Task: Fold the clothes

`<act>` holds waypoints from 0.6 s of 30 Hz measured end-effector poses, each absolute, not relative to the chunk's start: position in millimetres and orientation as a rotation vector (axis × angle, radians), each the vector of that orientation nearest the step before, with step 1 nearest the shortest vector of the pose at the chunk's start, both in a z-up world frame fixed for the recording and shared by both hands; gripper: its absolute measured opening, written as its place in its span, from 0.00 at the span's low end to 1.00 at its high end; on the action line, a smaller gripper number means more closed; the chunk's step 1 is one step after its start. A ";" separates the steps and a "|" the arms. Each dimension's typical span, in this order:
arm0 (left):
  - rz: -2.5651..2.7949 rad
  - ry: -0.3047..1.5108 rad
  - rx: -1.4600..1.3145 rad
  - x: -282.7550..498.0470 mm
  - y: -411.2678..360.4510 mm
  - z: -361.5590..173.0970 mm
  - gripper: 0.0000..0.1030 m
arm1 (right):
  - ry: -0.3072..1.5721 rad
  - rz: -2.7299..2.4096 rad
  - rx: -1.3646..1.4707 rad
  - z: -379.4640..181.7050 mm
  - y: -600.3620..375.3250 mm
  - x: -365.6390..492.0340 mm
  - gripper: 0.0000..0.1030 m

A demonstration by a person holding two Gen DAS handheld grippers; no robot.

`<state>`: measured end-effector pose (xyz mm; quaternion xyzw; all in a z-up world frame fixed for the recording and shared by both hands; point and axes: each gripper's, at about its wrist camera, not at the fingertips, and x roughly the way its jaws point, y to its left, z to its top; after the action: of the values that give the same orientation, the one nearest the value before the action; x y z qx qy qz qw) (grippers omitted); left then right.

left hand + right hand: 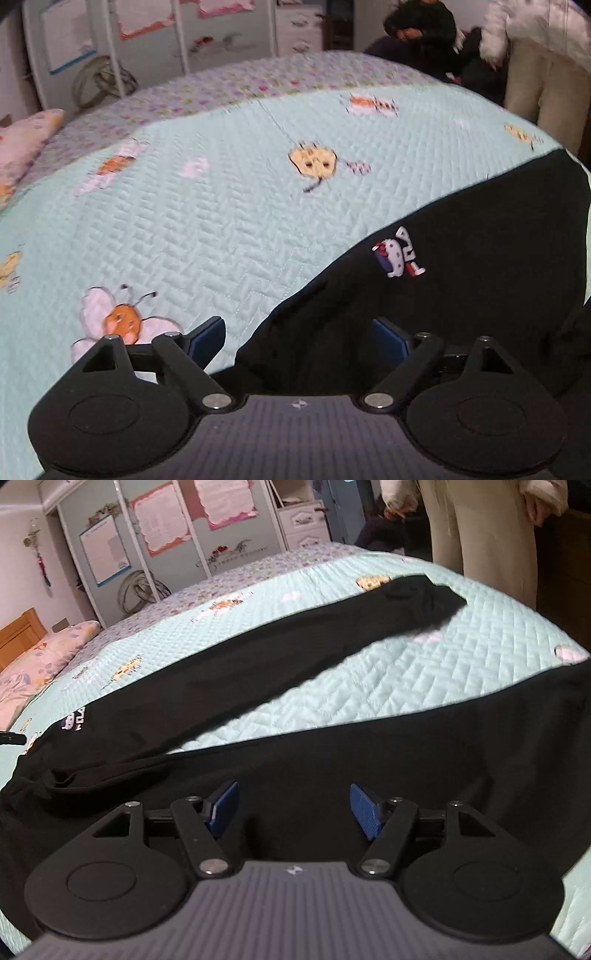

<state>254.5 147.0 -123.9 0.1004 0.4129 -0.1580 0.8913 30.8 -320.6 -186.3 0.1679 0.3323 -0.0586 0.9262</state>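
Black knit trousers (258,672) lying spread on quilted mint bedspread (207,229), legs splaying apart. Left tool (299,338) hovering agape over waist edge; right tool (293,806) hovering agape, gripping nothing.

We see our left tongs (298,339) from their own wrist camera, tilted downward, the two black linkage arms splayed wide and the blue pads (389,341) standing well apart with nothing pinched between them. Our right tongs (293,810) also point downward. Their blue pads (364,814) stand clearly apart, somewhat closer together than the left pair, and angle outward toward the tips. Nothing is gripped between these either; both pads are bare. Neither of our hands or sleeves shows in either wrist view, only the black bodies of the tongs.
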 end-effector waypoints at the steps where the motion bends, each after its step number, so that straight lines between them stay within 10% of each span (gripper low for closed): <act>1: -0.333 0.869 0.215 261.7 146.5 -128.3 0.84 | 0.685 -0.120 0.337 -187.9 -319.9 32.0 0.66; 9: -0.393 0.995 0.256 302.5 136.0 -170.3 0.77 | 0.694 -0.103 0.294 -190.6 -316.4 38.3 0.69; 18: -0.463 0.994 0.385 285.4 110.8 -159.0 0.10 | 0.692 -0.113 0.288 -190.9 -315.7 36.7 0.70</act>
<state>285.4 110.8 -159.0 0.1820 0.4696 -0.2187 0.8358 36.7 -315.7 -190.9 0.1408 0.3376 -0.0549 0.9291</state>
